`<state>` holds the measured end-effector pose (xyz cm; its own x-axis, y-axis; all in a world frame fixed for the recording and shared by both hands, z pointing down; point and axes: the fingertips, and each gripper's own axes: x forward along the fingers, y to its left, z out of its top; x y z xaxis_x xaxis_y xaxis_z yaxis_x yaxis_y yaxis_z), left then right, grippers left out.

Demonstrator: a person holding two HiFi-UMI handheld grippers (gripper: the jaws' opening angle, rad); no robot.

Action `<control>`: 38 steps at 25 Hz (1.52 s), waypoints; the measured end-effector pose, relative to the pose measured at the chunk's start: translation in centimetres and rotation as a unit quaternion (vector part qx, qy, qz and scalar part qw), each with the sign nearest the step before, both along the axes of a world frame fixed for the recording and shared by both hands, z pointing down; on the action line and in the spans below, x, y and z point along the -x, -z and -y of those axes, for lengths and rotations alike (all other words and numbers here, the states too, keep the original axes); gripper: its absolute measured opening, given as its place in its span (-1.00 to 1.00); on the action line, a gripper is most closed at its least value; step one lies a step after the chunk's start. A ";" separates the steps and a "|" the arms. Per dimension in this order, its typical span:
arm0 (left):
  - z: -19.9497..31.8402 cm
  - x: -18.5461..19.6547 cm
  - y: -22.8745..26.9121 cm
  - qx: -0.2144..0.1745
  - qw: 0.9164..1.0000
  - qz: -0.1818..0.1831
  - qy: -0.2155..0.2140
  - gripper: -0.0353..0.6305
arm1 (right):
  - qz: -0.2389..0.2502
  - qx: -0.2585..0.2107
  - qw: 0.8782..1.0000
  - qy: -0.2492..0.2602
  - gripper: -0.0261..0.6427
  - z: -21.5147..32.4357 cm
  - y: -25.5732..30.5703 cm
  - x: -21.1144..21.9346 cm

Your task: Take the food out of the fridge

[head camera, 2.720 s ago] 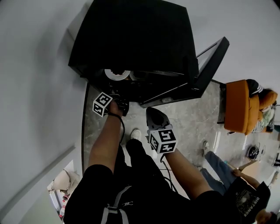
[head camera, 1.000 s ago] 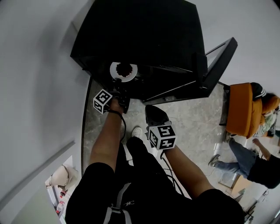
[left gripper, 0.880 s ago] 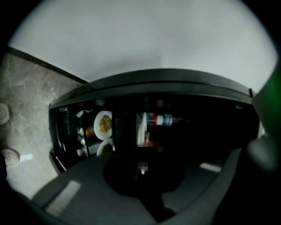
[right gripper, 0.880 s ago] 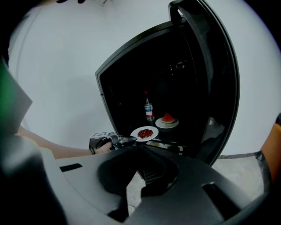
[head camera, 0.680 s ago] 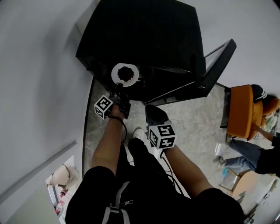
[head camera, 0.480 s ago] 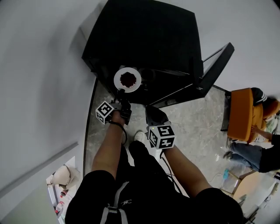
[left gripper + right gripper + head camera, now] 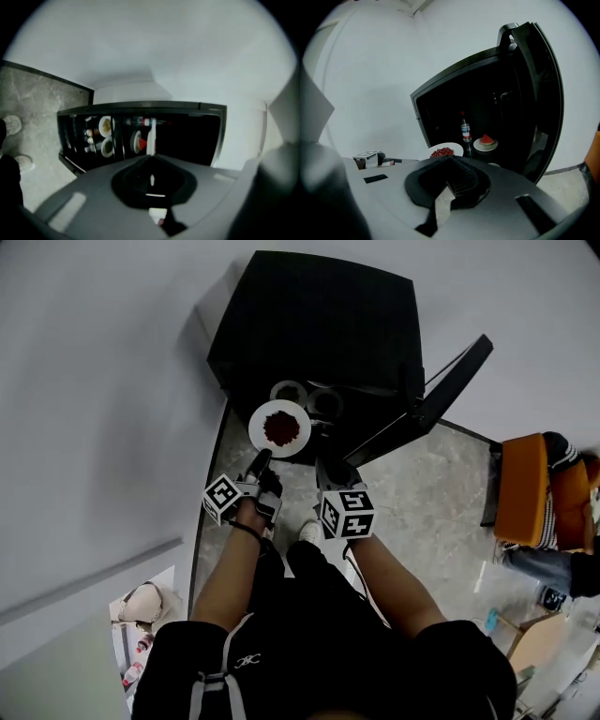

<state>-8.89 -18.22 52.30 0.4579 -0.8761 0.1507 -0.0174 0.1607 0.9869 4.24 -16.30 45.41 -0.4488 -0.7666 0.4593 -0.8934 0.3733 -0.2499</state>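
one plate (image 7: 279,428) in left gripper (image 7: 260,461)

The white round plate of dark red seeds (image 7: 280,428) now hangs clear of the black fridge (image 7: 319,324), over the grey stone floor (image 7: 422,474); earlier it sits half under the fridge's top edge. The left gripper (image 7: 260,461), clamped on its rim, is drawn back toward the person and higher. Two small white dishes (image 7: 306,396) now show inside the fridge behind it.
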 end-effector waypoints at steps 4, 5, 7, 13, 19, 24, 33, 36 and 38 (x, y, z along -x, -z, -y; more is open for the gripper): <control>-1.1 0.9 2.7 0.007 1.000 0.016 -0.005 -0.88 | 0.012 -0.002 1.000 0.004 -0.94 1.1 0.7 0.2; -1.3 1.0 3.4 0.006 1.000 0.017 -0.008 -0.88 | 0.014 -0.001 1.000 0.003 -0.94 1.2 0.8 0.1; -1.9 1.2 5.0 0.000 1.000 0.019 -0.015 -0.88 | 0.014 0.000 1.000 0.002 -0.94 1.3 1.0 0.1; -2.3 2.1 10.7 -0.031 0.998 0.029 -0.035 -0.88 | 0.024 -0.013 0.999 0.025 -0.94 1.0 3.4 2.0; -3.4 3.1 16.2 -0.052 0.997 0.035 -0.055 -0.88 | 0.025 -0.041 0.999 0.013 -0.94 1.5 6.4 3.2; -4.5 3.7 20.4 -0.047 0.996 0.010 -0.071 -0.88 | 0.029 -0.041 0.999 -0.005 -0.94 1.7 8.0 3.9; -4.3 3.7 23.0 -0.067 0.995 0.017 -0.068 -0.88 | 0.025 -0.063 0.998 -0.010 -0.94 -0.2 7.6 3.1; -3.7 4.0 22.0 -0.075 0.995 0.013 -0.071 -0.88 | 0.028 -0.060 0.998 -0.012 -0.94 -0.8 6.1 3.5; -2.9 4.0 21.8 -0.080 0.994 0.011 -0.075 -0.88 | 0.028 -0.059 0.998 -0.018 -0.94 -0.7 5.4 3.4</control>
<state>-12.89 -15.29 30.50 0.5836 -0.8117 0.0256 -0.0505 -0.0048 0.9987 0.87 -15.65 40.02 -0.4431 -0.8294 0.3402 -0.8923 0.3715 -0.2565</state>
